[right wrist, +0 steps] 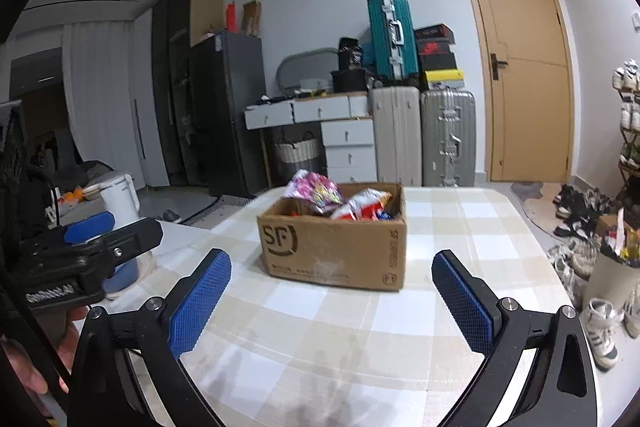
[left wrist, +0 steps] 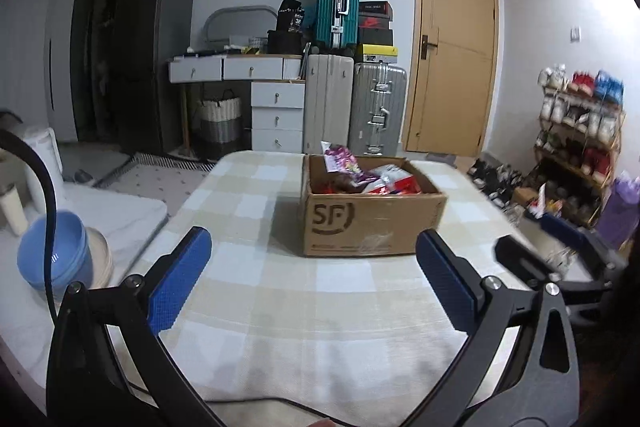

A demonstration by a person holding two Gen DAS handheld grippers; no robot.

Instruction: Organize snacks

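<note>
The crinkly foil snack packets (right wrist: 320,193) heaped in the open brown cardboard box (right wrist: 336,247) are judged light, soft and slippery; each is best pinched flat across a free upper edge, gently, since contents may crush. A purple-pink packet and red-white ones are seen, slightly blurred. The box sits at frame centre on the beige checked tablecloth (right wrist: 460,227). The left gripper (left wrist: 312,279) and right gripper (right wrist: 332,301) are both spread wide, nothing between the jaws.

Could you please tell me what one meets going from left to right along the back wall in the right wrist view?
Dark grey fridge → white drawer desk → cream ribbed suitcase → silver ribbed suitcase → tan wooden door.
</note>
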